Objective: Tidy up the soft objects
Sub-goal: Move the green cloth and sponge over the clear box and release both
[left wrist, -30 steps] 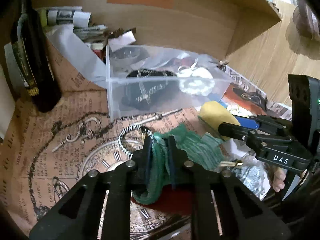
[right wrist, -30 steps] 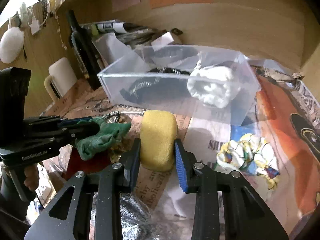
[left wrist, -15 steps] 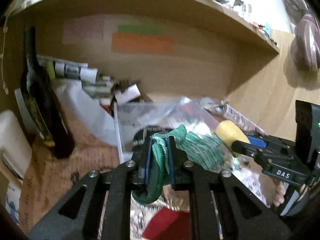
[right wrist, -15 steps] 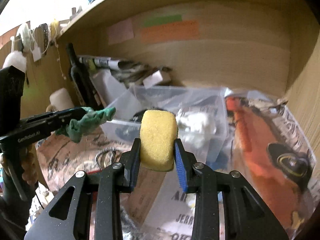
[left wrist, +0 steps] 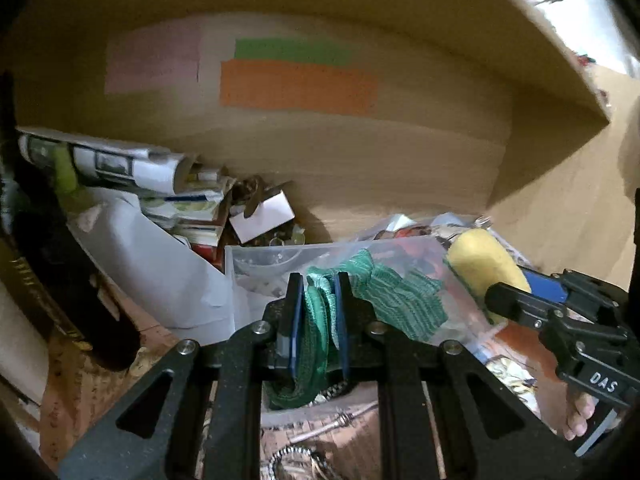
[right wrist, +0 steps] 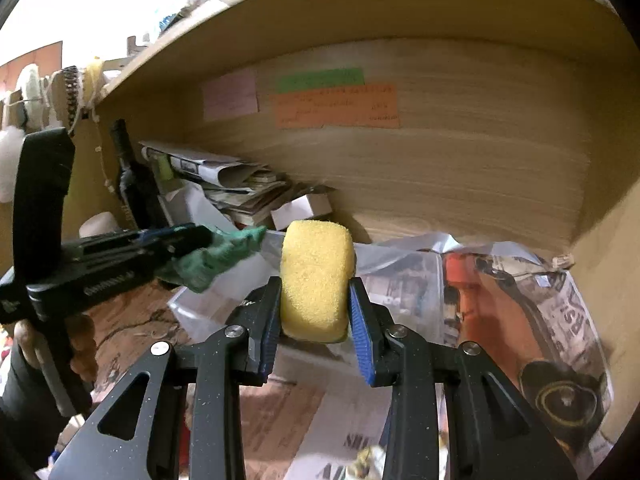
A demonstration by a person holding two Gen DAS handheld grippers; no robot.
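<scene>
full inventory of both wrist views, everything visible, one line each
green cloth: 1, green knit, clamped in the left gripper, above the bin
sponge: 1, yellow, clamped in the right gripper
plastic bin: 1, clear, mid-desk under both grippers
dark bottle: 1, black, upright at left rear
rolled papers: 1 pile, white printed, rear left
small box: 1, white, behind the bin
sticky notes: 3, pink, green, orange, on the back panel
printed paper: sheets, orange and newsprint, covering the desk
left gripper: 1, black, blue pads, shut
right gripper: 1, black, blue pads, shut
hand: 1, on the left gripper's handle
</scene>
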